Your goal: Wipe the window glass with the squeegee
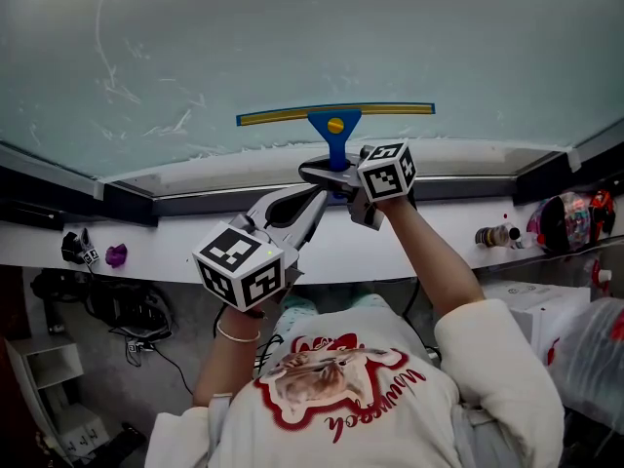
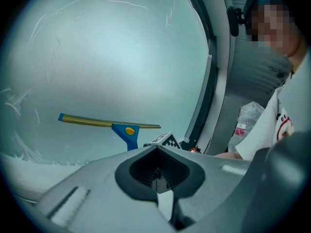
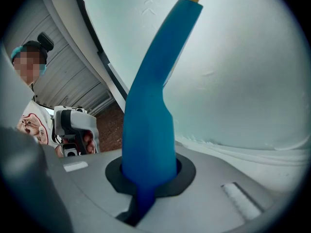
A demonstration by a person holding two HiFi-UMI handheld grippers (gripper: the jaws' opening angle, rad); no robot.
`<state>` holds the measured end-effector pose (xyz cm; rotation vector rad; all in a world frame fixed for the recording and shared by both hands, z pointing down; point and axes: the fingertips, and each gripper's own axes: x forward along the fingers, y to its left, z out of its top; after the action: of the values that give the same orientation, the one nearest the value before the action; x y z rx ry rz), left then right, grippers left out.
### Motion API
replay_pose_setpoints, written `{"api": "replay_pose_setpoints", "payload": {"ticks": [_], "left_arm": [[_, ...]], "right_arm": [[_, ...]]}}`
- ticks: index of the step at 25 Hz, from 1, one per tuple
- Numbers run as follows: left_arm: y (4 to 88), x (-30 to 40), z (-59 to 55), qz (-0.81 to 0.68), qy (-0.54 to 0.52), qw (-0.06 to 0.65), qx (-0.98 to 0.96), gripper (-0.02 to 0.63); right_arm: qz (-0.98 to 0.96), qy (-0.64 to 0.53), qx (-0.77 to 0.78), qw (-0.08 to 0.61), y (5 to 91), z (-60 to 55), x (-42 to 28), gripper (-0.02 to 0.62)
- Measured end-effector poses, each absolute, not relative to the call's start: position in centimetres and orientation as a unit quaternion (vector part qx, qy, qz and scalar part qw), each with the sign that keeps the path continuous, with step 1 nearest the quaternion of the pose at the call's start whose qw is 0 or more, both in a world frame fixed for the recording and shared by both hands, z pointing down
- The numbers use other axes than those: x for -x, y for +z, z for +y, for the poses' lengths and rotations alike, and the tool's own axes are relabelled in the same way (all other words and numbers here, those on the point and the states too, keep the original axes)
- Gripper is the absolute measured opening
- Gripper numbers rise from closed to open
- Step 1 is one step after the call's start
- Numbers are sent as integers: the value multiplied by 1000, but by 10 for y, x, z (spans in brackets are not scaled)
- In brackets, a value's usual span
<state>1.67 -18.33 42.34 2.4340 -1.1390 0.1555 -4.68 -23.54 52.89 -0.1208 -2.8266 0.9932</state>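
Jaws on the left gripper (image 1: 314, 201), nearest, meet on nothing. Just beyond, the right gripper (image 1: 338, 175) clamps the blue handle of the squeegee (image 1: 334, 123), whose blade lies level against the glass (image 1: 292, 37), close to the frame (image 1: 195, 201). A wiping stroke seems in hand. Next it likely needs steady pressure and a level blade, or a lift to an unwiped strip.
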Motion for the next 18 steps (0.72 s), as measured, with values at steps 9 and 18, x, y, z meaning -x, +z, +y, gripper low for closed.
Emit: {"api": "replay_pose_setpoints", "payload": {"ticks": [9, 18], "left_arm": [[427, -14, -184, -415, 61, 226, -879, 0], [434, -14, -182, -416, 65, 234, -876, 0]], "right_arm": [[-934, 345, 36, 84, 552, -234, 46, 35], [-925, 368, 32, 91, 578, -230, 45, 35]]}}
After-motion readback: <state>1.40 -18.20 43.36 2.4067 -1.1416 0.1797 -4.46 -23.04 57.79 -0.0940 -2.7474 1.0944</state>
